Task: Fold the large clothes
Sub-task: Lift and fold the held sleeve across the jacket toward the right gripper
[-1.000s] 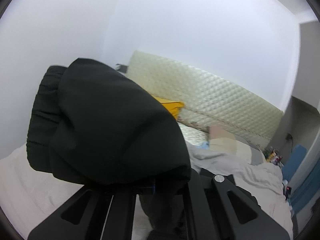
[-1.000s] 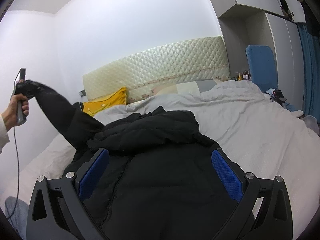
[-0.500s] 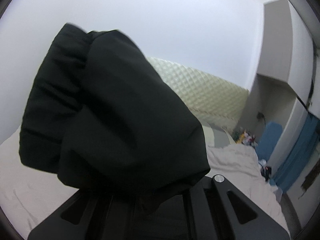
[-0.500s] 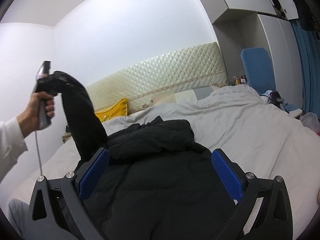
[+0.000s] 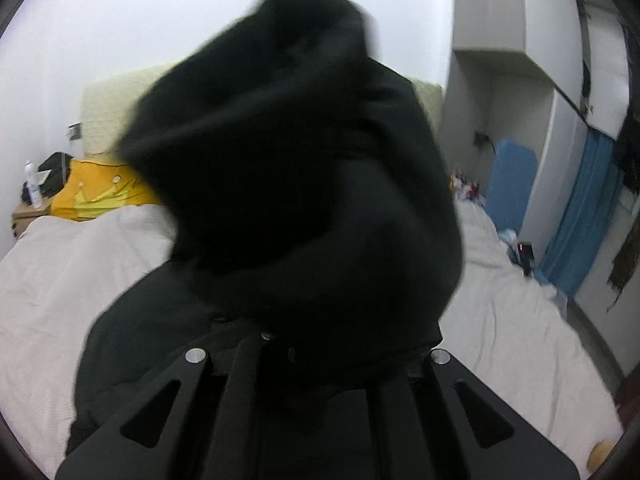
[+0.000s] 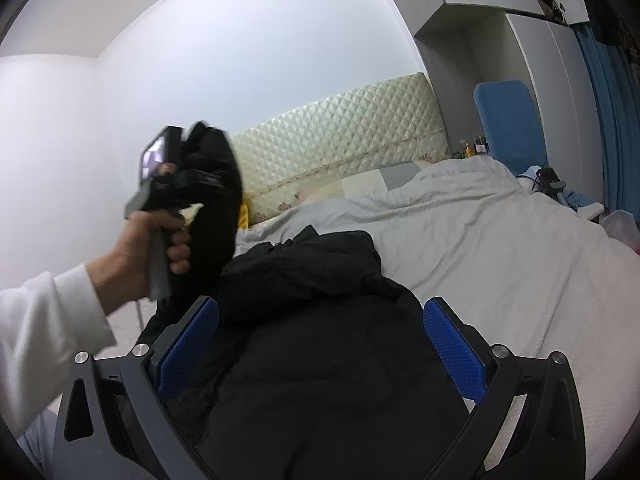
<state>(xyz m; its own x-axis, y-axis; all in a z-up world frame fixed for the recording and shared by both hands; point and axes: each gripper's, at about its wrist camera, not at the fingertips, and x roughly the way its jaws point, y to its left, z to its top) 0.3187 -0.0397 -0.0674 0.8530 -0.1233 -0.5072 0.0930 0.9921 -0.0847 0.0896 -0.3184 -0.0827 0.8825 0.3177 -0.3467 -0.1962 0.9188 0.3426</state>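
Right wrist view: my right claw point(image 6: 320, 344) gapes wide, empty, over the black jacket point(image 6: 320, 360); at ten o'clock, my left claw point(image 6: 180, 172) seemingly clamps its sleeve point(image 6: 212, 208).

My black jacket point(image 6: 320, 360), my claw's blue dimpled pads point(image 6: 454, 350), my white sleeve point(image 6: 44, 320), cream diamond-quilted headboard point(image 6: 340, 140), pale grey bedding point(image 6: 500, 248), yellow pillow point(image 5: 96, 196), blue curtain point(image 5: 580, 216), white wall point(image 6: 240, 60).

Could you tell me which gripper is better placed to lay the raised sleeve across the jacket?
Left: the left gripper already clamps the sleeve aloft; the right gripper is open over the jacket.
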